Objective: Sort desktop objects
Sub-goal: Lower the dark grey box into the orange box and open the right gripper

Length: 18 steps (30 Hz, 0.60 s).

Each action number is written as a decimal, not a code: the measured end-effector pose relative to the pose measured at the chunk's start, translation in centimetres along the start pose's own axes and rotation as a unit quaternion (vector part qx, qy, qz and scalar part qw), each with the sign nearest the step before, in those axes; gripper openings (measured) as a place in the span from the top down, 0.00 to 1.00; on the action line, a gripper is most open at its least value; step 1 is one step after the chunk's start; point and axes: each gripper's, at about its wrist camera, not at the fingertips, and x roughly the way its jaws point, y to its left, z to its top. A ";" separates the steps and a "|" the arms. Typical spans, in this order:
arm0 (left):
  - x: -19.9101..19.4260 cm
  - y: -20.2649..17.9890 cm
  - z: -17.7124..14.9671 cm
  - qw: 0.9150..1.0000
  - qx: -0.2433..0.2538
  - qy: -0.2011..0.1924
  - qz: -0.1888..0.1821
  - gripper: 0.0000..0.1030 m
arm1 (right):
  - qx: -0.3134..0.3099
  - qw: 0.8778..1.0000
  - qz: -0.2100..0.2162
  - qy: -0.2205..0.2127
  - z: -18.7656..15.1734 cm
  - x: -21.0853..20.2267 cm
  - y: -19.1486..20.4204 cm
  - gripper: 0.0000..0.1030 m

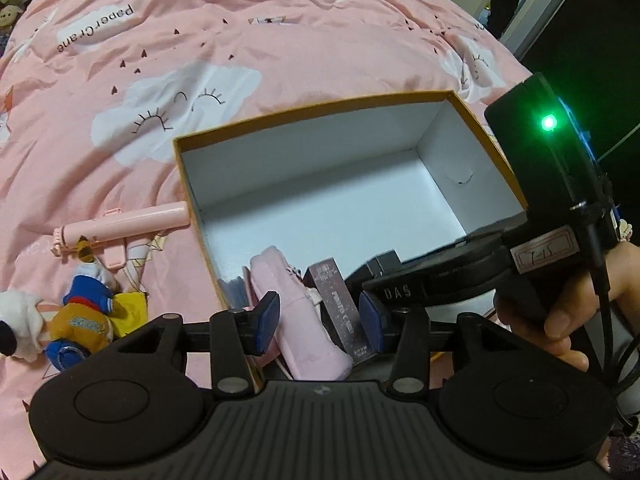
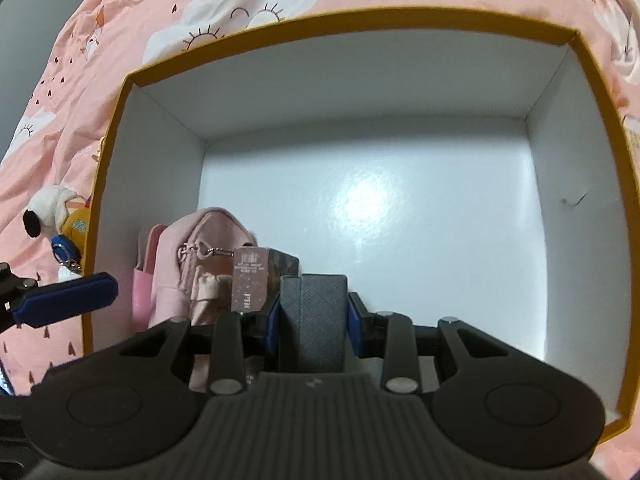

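At far left on the bed we see a plush toy (image 1: 76,312) and a pink stick (image 1: 124,224) outside the box (image 2: 592,208). Our left hand-held gripper (image 1: 320,322) hangs spread wide over a pink pouch (image 2: 196,264) and glittery carton (image 2: 250,280). Our right hand-held gripper (image 2: 312,320) clamps a grey case (image 2: 314,316) inside the box.
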 end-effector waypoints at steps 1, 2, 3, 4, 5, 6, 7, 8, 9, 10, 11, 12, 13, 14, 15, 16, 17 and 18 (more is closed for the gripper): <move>-0.2 0.0 -0.2 1.000 -0.001 -0.001 0.000 0.50 | 0.000 1.000 0.002 0.003 -0.1 0.0 0.2 0.66; -0.4 0.3 -0.3 1.000 -0.004 -0.004 -0.005 0.50 | -0.001 1.000 0.003 0.005 -0.1 0.1 0.3 0.65; -0.7 0.6 -0.4 1.000 -0.007 -0.005 -0.009 0.50 | -0.003 1.000 0.002 0.004 -0.2 0.1 0.4 0.65; -0.9 0.9 -0.6 1.000 -0.010 -0.007 -0.012 0.50 | -0.004 1.000 -0.001 0.002 -0.2 0.1 0.5 0.65; -1.2 1.2 -0.8 1.000 -0.014 -0.010 -0.015 0.50 | -0.003 1.000 -0.003 0.002 -0.3 0.1 0.6 0.65; -1.4 1.5 -1.0 1.000 -0.015 -0.014 -0.017 0.50 | -0.002 1.000 -0.004 0.002 -0.3 0.1 0.6 0.65; -1.7 1.9 -1.2 0.999 -0.020 -0.017 -0.020 0.50 | 0.001 1.000 -0.004 0.001 -0.4 0.0 0.6 0.64; -1.9 2.3 -1.3 0.999 -0.025 -0.019 -0.023 0.50 | 0.006 1.000 -0.001 0.001 -0.4 -0.1 0.5 0.64; -2.0 2.7 -1.5 0.999 -0.031 -0.020 -0.026 0.50 | 0.013 1.000 0.002 0.001 -0.5 -0.3 0.2 0.63; -2.2 3.1 -1.6 0.999 -0.038 -0.021 -0.030 0.50 | 0.019 1.000 0.005 0.000 -0.5 -0.4 0.1 0.63; -2.4 3.6 -1.7 0.998 -0.046 -0.022 -0.036 0.49 | 0.022 1.000 0.008 -0.002 -0.6 -0.6 0.0 0.63; -2.6 4.1 -1.9 0.997 -0.054 -0.024 -0.041 0.49 | 0.022 1.000 0.009 -0.004 -0.7 -0.7 -0.2 0.62; -2.7 4.4 -2.0 0.997 -0.060 -0.026 -0.044 0.49 | 0.022 1.000 0.010 -0.007 -0.8 -0.9 -0.3 0.62; -2.9 4.8 -2.2 0.996 -0.066 -0.029 -0.045 0.49 | 0.025 1.000 0.014 -0.007 -0.9 -1.0 -0.4 0.61; -3.0 5.0 -2.3 0.996 -0.069 -0.031 -0.045 0.49 | 0.028 0.999 0.017 -0.007 -0.9 -1.1 -0.4 0.59; -3.0 5.2 -2.4 0.996 -0.072 -0.033 -0.046 0.49 | 0.031 0.999 0.022 -0.008 -1.0 -1.3 -0.6 0.58; -3.0 5.4 -2.5 0.996 -0.074 -0.032 -0.046 0.49 | 0.031 0.999 0.025 -0.009 -1.1 -1.5 -0.7 0.56; -3.0 5.5 -2.6 0.996 -0.076 -0.032 -0.047 0.49 | 0.029 0.999 0.026 -0.010 -1.2 -1.6 -0.6 0.56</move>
